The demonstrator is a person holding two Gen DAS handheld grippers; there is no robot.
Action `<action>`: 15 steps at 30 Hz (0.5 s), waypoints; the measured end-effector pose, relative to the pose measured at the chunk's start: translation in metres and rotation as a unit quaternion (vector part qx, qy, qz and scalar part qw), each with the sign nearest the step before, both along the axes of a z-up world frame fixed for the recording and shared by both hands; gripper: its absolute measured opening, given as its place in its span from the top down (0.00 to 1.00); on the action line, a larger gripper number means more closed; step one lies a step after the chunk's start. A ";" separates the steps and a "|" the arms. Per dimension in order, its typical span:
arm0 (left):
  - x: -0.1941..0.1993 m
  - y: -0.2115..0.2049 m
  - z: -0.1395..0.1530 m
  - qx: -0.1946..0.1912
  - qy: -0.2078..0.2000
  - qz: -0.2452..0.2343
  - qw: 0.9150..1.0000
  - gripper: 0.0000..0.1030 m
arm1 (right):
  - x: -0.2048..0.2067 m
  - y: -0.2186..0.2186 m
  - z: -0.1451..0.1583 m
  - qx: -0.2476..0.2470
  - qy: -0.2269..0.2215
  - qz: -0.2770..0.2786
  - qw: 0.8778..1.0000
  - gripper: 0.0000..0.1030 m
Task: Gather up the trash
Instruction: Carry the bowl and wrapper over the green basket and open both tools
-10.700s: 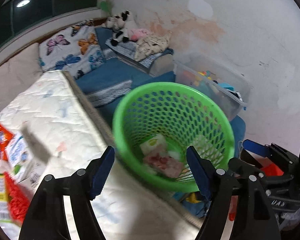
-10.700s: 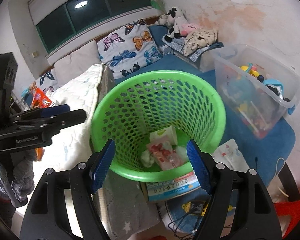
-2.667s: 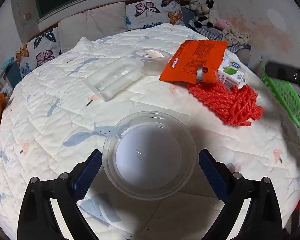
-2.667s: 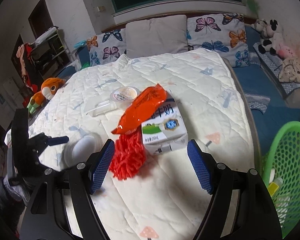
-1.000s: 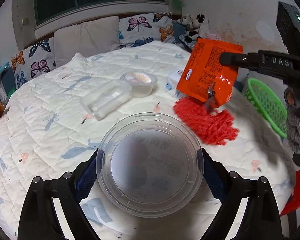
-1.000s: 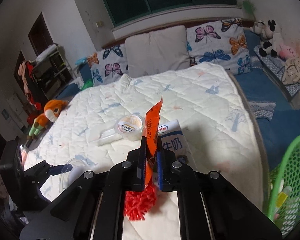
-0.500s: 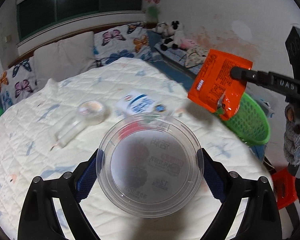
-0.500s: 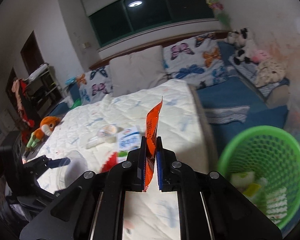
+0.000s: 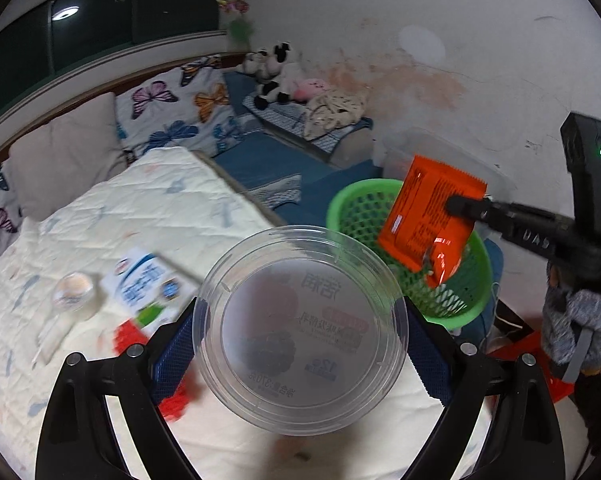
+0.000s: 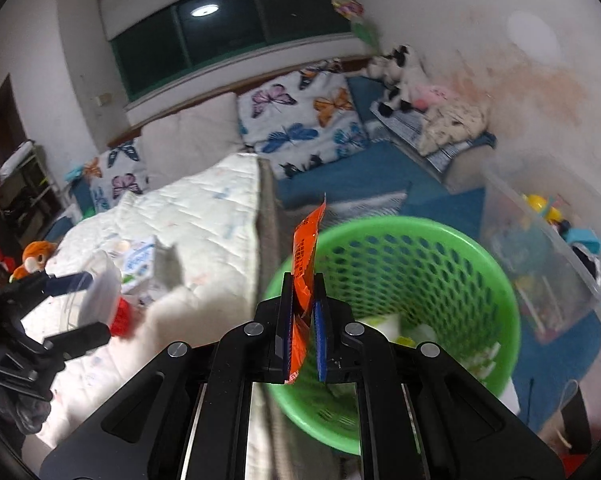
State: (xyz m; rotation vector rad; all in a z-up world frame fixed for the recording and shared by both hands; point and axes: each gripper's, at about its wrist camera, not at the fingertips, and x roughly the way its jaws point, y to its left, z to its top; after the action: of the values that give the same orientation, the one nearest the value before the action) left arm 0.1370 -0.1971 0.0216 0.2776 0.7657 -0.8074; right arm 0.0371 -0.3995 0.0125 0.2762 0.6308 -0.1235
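My left gripper (image 9: 300, 340) is shut on a clear round plastic lid (image 9: 300, 328), held above the bed's right edge. My right gripper (image 10: 303, 284) is shut on an orange snack wrapper (image 10: 306, 248), which hangs edge-on over the near rim of the green mesh basket (image 10: 480, 276). In the left wrist view the same orange wrapper (image 9: 428, 220) dangles from the right gripper (image 9: 456, 205) above the green basket (image 9: 452, 308). Several pieces of trash lie in the basket's bottom. On the white quilt (image 9: 148, 216) lie a milk carton (image 9: 144, 286), a small lidded cup (image 9: 74, 290) and a red mesh net (image 9: 128, 336).
A clear storage bin (image 10: 540, 256) with toys stands right of the basket against the stained wall. Butterfly pillows (image 10: 300, 120) and plush toys (image 9: 272, 76) line the far side. A red stool (image 9: 540, 360) sits low right. A gloved hand (image 9: 576, 328) holds the right gripper.
Both grippers have swung right, off the middle of the bed toward the basket. The wrapper now hangs over the basket's rim. The lid stays held.
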 end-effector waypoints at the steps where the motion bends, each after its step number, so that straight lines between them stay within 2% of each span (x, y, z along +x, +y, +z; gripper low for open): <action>1: -0.001 -0.006 -0.001 0.001 0.001 -0.004 1.000 0.13 | -0.002 -0.005 -0.003 0.001 0.003 -0.005 1.000 0.89; 5: -0.002 -0.036 -0.005 0.008 0.007 -0.020 1.000 0.13 | -0.007 -0.024 -0.016 0.012 0.015 -0.021 1.000 0.87; 6: -0.002 -0.043 -0.006 0.010 0.008 -0.022 1.000 0.13 | -0.007 -0.028 -0.019 0.016 0.018 -0.025 0.999 0.83; 7: -0.001 -0.049 -0.007 0.012 0.010 -0.024 1.000 0.13 | -0.009 -0.032 -0.021 0.019 0.021 -0.029 0.999 0.78; 8: -0.001 -0.056 -0.009 0.014 0.012 -0.027 0.999 0.13 | -0.011 -0.037 -0.024 0.025 0.023 -0.032 0.999 0.67; 9: -0.001 -0.062 -0.010 0.015 0.014 -0.030 0.999 0.13 | -0.013 -0.040 -0.025 0.029 0.022 -0.037 0.999 0.60; 15: 0.000 -0.097 -0.022 0.024 0.031 -0.042 0.998 0.13 | -0.030 -0.056 -0.030 0.033 0.022 -0.054 0.998 0.58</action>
State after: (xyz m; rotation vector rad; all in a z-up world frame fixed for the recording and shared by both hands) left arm 0.1375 -0.2938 -0.0007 0.3300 0.8375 -0.8818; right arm 0.0069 -0.4551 -0.0171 0.3720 0.6642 -0.2132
